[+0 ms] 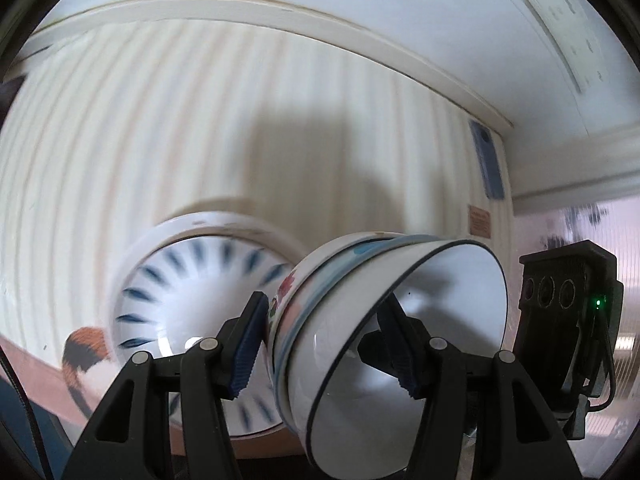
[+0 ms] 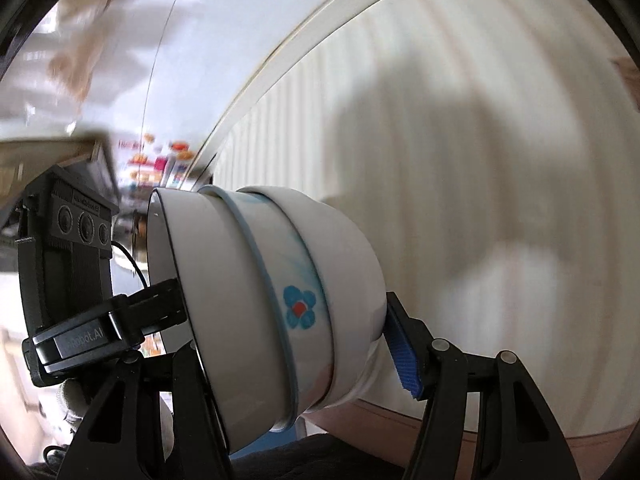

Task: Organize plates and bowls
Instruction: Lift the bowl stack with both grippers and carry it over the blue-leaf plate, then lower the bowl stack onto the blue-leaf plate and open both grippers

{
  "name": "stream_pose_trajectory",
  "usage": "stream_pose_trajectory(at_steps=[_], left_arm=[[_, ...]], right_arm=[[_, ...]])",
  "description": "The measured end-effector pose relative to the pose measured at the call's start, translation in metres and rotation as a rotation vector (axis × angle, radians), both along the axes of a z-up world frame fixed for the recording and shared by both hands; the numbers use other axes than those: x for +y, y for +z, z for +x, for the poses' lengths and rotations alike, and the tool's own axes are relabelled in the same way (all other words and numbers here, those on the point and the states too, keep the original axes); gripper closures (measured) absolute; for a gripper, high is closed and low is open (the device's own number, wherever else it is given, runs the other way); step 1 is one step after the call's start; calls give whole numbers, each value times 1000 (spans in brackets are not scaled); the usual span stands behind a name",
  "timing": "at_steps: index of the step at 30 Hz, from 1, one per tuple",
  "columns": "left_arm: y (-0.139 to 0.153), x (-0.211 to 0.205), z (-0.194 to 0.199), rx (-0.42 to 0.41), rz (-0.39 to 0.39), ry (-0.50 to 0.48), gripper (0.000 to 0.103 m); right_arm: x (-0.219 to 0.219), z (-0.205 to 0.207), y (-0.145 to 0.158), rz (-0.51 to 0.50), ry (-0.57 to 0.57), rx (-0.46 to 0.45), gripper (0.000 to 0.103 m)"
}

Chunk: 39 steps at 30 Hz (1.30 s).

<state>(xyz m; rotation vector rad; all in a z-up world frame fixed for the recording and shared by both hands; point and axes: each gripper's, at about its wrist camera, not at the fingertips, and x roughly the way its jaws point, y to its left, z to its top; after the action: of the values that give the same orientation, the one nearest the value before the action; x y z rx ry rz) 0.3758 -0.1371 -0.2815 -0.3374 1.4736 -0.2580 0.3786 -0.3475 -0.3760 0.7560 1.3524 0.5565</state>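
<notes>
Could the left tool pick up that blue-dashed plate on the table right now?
Probably not. The left tool is shut on the stack of nested bowls, which the right tool also grips. The blue-dashed plate lies uncovered behind, but no jaws are free.

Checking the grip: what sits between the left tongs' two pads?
The nested bowl stack: one pad presses its outer base, the other sits inside the top bowl, seen in the left wrist view.

white bowls, blue flower, cream-striped mat
</notes>
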Motion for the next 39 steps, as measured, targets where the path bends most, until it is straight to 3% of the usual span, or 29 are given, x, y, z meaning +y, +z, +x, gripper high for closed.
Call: stream_pose_trajectory(at_steps=[6,14,39], left_arm=[[-10,46,-15,26,5,116,49],[-30,72,-26,66,2,203,49],[-47,85,-28,79,11,199,49]], right_arm=[[48,6,-13,9,115,24,39],[88,2,-33,-3,206,65,39],[119,11,-43,-82,208,112,39]])
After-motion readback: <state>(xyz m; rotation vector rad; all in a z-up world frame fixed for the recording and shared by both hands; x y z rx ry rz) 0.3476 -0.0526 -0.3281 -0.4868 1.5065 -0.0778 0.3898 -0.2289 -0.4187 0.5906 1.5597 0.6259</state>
